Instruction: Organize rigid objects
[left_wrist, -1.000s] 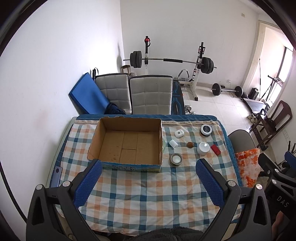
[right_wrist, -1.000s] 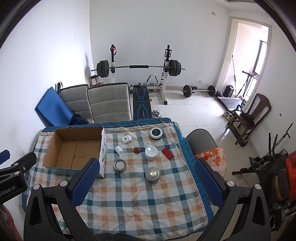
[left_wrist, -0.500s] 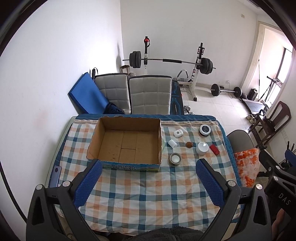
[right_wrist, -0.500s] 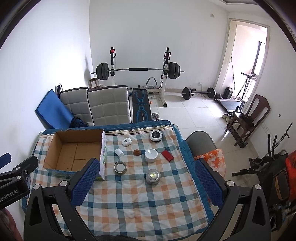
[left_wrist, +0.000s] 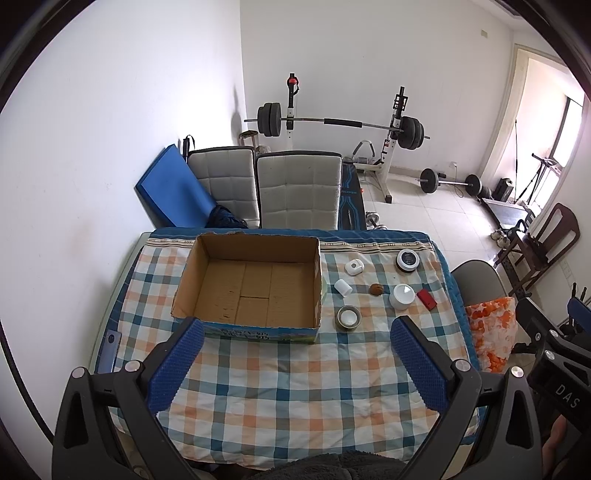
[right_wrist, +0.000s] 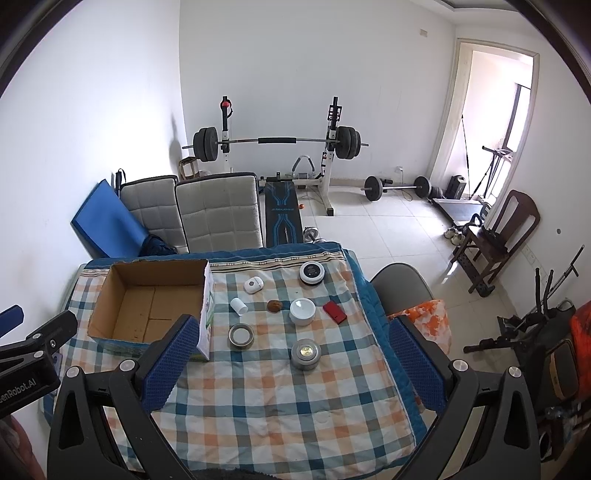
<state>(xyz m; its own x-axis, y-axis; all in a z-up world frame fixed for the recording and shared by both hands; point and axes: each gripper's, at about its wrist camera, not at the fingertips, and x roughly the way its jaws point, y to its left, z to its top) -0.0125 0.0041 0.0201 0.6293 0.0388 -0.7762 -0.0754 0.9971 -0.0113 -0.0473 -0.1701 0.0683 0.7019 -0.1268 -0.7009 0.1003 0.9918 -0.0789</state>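
Observation:
An open, empty cardboard box (left_wrist: 255, 286) (right_wrist: 147, 302) sits on the left of the checked tablecloth (left_wrist: 295, 369). To its right lie several small items: a tape roll (right_wrist: 241, 335), a white cylinder (right_wrist: 238, 306), a white oval case (right_wrist: 253, 285), a brown nut-like lump (right_wrist: 274, 306), a white round jar (right_wrist: 302, 312), a red block (right_wrist: 334, 312), a black-and-white round device (right_wrist: 312, 273) and a silver puck light (right_wrist: 305, 353). My left gripper (left_wrist: 295, 360) and right gripper (right_wrist: 291, 354) are both open, empty and held high above the table's near side.
Two padded chairs (left_wrist: 266, 184) stand behind the table, and a grey chair (right_wrist: 400, 286) with an orange cloth is at its right. A blue mat (left_wrist: 173, 192) leans on the wall. A barbell rack (right_wrist: 280, 147) stands further back.
Both grippers have drawn slightly up and back, so the table looks a little smaller and lower in both views. Nothing on the table has moved.

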